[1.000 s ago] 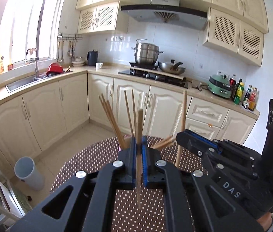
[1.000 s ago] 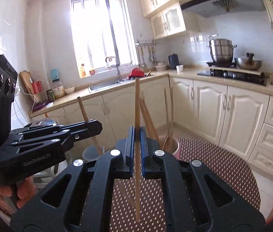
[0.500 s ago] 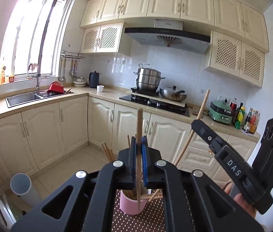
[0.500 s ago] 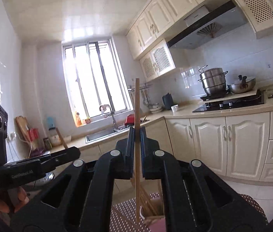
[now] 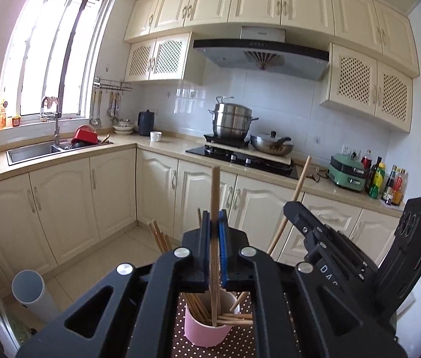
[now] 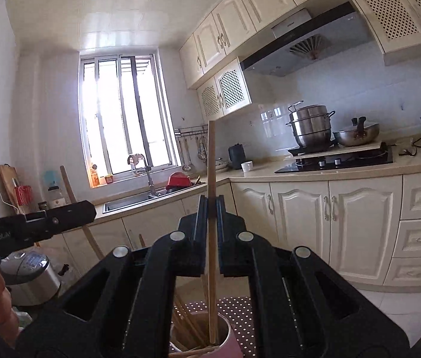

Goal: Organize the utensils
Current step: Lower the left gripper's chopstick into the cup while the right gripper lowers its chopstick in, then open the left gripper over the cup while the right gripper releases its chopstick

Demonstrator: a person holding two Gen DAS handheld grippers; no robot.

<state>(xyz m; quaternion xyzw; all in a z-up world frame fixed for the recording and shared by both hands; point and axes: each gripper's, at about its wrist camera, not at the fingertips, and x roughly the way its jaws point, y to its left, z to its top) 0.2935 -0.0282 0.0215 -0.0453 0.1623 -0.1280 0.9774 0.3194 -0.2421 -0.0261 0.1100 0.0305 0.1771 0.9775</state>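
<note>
My left gripper point(image 5: 214, 223) is shut on a wooden chopstick point(image 5: 215, 197) held upright, its lower end inside the pink cup point(image 5: 207, 329) that holds several chopsticks. My right gripper point(image 6: 210, 208) is shut on another upright wooden chopstick point(image 6: 211, 161) whose lower tip is inside the same pink cup point(image 6: 231, 340). The right gripper also shows in the left wrist view point(image 5: 292, 208) with its chopstick point(image 5: 300, 179). The left gripper shows in the right wrist view point(image 6: 89, 210) at the left.
The cup stands on a brown dotted tablecloth point(image 5: 240, 343). Behind are cream cabinets point(image 5: 61, 203), a sink point(image 5: 34, 150), a stove with pots point(image 5: 240, 149), and a grey bin point(image 5: 31, 295) on the floor. A rice cooker point(image 6: 31, 274) stands at the left.
Both grippers came down toward the pink cup with their chopsticks upright. The chopsticks' lower ends now reach into the cup.
</note>
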